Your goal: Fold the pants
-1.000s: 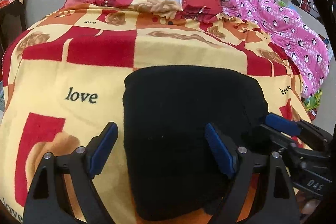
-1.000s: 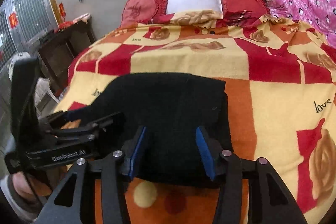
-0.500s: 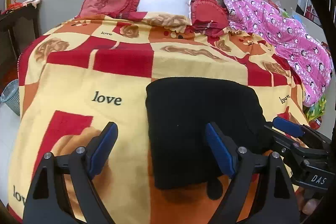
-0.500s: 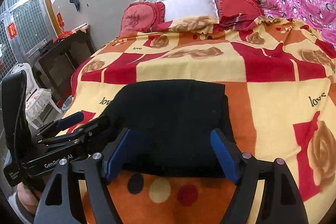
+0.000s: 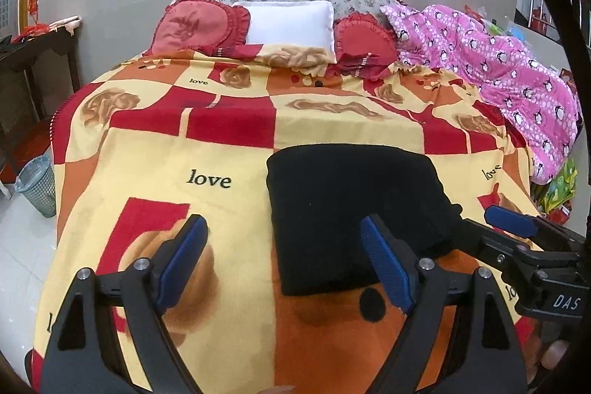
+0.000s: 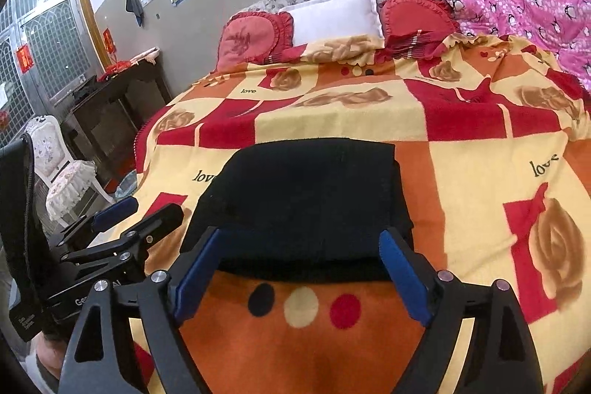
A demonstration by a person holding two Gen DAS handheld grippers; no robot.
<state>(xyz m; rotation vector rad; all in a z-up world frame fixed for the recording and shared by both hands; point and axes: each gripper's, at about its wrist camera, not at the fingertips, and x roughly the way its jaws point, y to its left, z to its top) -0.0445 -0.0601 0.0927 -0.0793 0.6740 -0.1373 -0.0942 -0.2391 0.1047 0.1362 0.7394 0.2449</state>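
Folded black pants (image 5: 354, 209) now released, both tools farther back, spread wide.

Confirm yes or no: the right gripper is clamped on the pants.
No: the right gripper is open, its fingers apart above the blanket near the folded pants.

Folded black pants (image 5: 354, 209) flat on a red and yellow blanket (image 5: 207, 157), left gripper (image 5: 284, 268) hanging wide open just above the near edge, right gripper (image 5: 517, 239) also open beside the pants' right side.
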